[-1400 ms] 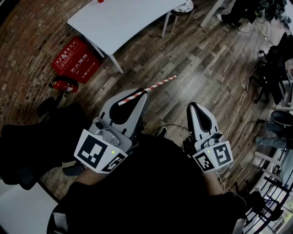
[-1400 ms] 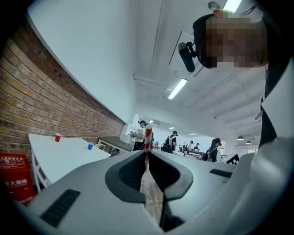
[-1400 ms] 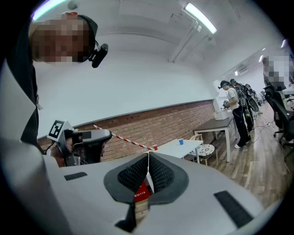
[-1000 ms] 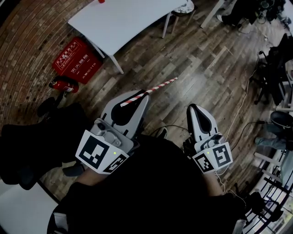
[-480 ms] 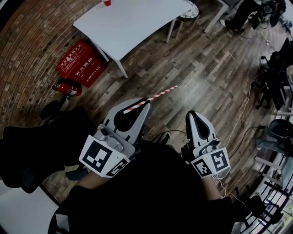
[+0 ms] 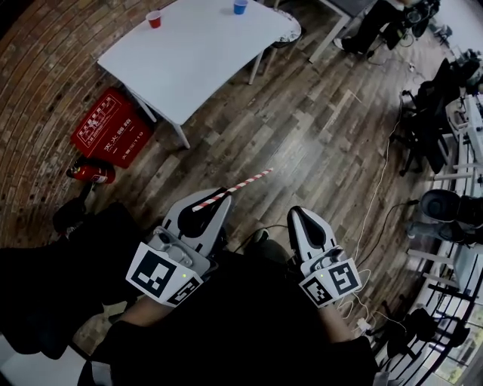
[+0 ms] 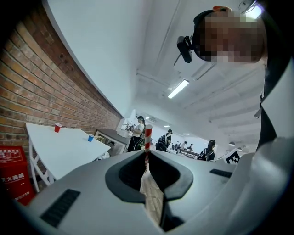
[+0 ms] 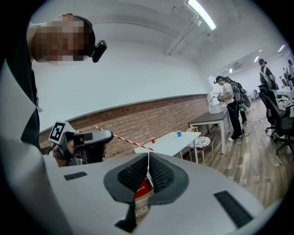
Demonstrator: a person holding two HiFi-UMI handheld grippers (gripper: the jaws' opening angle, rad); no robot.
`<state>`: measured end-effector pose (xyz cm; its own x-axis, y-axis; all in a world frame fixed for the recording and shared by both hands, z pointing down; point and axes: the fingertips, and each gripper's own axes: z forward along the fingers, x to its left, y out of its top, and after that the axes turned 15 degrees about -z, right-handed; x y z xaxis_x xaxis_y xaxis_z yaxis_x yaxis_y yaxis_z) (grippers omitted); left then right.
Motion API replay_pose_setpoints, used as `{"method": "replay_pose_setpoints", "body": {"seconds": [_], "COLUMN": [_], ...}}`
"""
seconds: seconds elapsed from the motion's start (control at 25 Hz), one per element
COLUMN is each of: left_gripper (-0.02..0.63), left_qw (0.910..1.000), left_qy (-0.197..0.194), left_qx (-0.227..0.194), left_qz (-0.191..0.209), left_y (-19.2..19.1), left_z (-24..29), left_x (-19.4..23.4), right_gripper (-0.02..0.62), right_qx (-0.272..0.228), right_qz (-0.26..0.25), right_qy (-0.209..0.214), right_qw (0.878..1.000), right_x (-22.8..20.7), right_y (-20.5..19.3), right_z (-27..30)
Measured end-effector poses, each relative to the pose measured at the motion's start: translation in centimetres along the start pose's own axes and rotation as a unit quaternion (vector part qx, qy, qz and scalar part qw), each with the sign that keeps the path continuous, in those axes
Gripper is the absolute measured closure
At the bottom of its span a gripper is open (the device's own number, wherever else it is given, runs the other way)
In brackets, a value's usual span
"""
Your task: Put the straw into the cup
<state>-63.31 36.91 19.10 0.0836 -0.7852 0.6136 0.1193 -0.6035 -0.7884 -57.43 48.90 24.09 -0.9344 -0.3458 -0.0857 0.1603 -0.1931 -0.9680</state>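
My left gripper (image 6: 219, 199) is shut on a red-and-white striped straw (image 6: 240, 186), which sticks out to the right past the jaws, over the wooden floor. In the left gripper view the straw (image 7: 148, 134) stands up between the closed jaw tips. A red cup (image 6: 154, 19) and a blue cup (image 6: 240, 7) stand on a white table (image 6: 198, 53) well ahead of both grippers. My right gripper (image 6: 297, 213) is shut with nothing in it. The right gripper view shows the straw (image 8: 124, 137), the red cup (image 8: 153, 140) and the blue cup (image 8: 179, 134).
A red box (image 6: 108, 136) and a fire extinguisher (image 6: 91, 171) lie on the floor by the brick wall, left of the table. Chairs, cables and desks crowd the right side (image 6: 441, 113). People stand at the far desks (image 8: 232, 108).
The head view has shifted so the white table and both cups now show. Both grippers sit lower in the frame. The straw stays clamped in the left gripper.
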Motion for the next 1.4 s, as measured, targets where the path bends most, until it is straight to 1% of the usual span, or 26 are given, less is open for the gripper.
{"method": "replay_pose_setpoints", "body": {"seconds": [0.12, 0.2, 0.36, 0.52, 0.84, 1.08, 1.24, 1.4], "left_gripper": [0.569, 0.569, 0.569, 0.569, 0.569, 0.569, 0.569, 0.569], "left_qw": [0.9999, 0.9998, 0.9998, 0.9998, 0.9982, 0.9958, 0.9937, 0.9930], "left_qy": [-0.011, -0.015, -0.011, 0.006, 0.046, 0.067, 0.073, 0.069], "left_qx": [0.007, 0.011, 0.018, 0.015, -0.002, 0.004, 0.012, 0.016], "left_qz": [-0.003, -0.004, 0.000, 0.012, 0.039, 0.062, 0.083, 0.095], "left_y": [0.2, 0.2, 0.1, 0.6, 3.0, 2.6, 2.3, 2.5], "left_z": [0.4, 1.0, 2.7, 5.0, 13.0, 20.1, 24.2, 27.5], "left_x": [0.6, 1.0, 1.8, 2.5, 2.5, 0.5, -1.4, -2.6], "right_gripper": [0.568, 0.568, 0.568, 0.568, 0.568, 0.568, 0.568, 0.568], "right_qx": [0.002, 0.005, 0.007, -0.002, -0.019, -0.031, -0.050, -0.064], "right_qz": [0.004, 0.003, 0.002, 0.005, 0.001, 0.019, 0.035, 0.047], "right_qy": [-0.021, -0.026, -0.018, 0.000, 0.055, 0.081, 0.084, 0.070], "right_qw": [1.000, 1.000, 1.000, 1.000, 0.998, 0.996, 0.995, 0.994], "right_x": [-0.5, -0.9, -2.2, -4.6, -12.2, -19.4, -23.7, -27.2], "right_y": [0.3, 0.3, 0.2, 0.5, 3.3, 4.1, 4.9, 5.7], "right_z": [0.2, 0.7, 2.3, 4.4, 8.9, 9.6, 9.1, 8.6]}}
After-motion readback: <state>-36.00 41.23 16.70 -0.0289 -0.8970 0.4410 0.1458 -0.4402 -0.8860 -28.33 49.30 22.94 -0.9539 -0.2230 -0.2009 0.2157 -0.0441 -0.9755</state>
